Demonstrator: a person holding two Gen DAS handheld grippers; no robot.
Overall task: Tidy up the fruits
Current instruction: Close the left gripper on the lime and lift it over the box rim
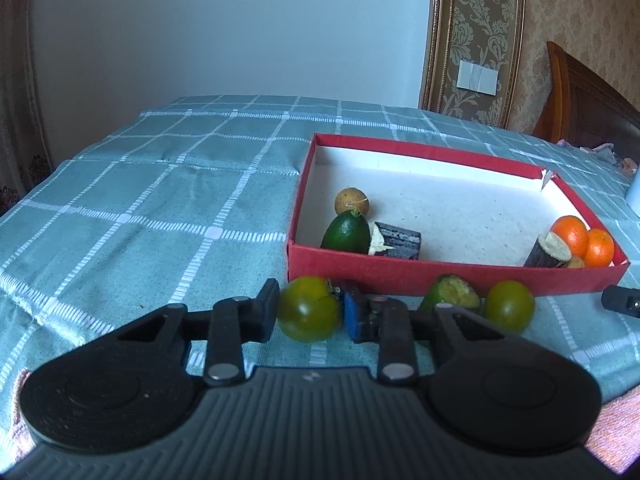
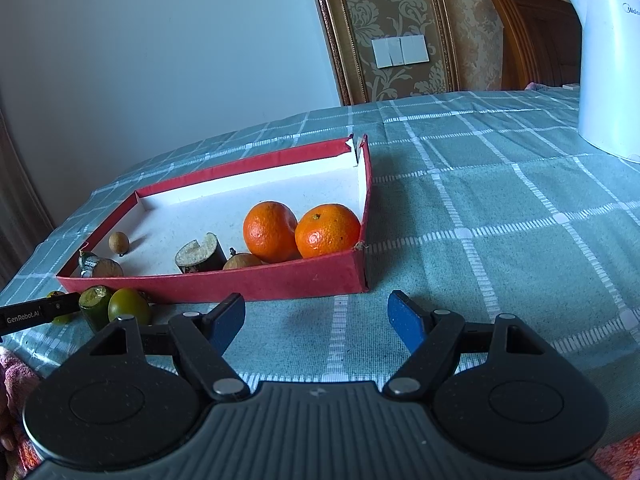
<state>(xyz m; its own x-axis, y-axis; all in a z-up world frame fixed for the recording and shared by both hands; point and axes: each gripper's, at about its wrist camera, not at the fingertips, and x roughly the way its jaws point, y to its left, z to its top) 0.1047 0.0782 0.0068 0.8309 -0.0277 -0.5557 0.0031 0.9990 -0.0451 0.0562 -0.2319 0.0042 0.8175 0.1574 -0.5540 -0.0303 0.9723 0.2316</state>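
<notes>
Left gripper (image 1: 310, 312) is clamped on a green tomato (image 1: 309, 309) — both pads press its sides, right in front of the red box (image 1: 400, 276), on the cloth. No earlier view here, so only the grip itself is readable.

Just to that tomato's right on the tablecloth (image 1: 140, 208): a cut green fruit piece (image 1: 452, 294) with pale flesh facing up, and a second green tomato (image 1: 509, 306) touching or nearly touching it. Both sit just outside the box's near wall.

Inside the box, left end: a small tan round fruit (image 1: 352, 200), a dark green oval fruit (image 1: 346, 233) just in front of it, and a dark cane chunk (image 1: 400, 240) beside that. Right end: two oranges (image 1: 573, 234) side by side in the near corner, another dark cane chunk (image 1: 548, 251) leaning beside them, plus a small tan fruit (image 2: 241, 261) wedged against the near wall.

Right gripper (image 2: 316, 318) — jaws spread wide, nothing between them, blue pads over bare cloth in front of the box's right corner. Well apart from any fruit.

White kettle (image 2: 608, 68) stands on the cloth far right, well away from the box. Wall switch plate (image 2: 400, 51) and a wooden headboard (image 2: 532, 36) behind the table.
</notes>
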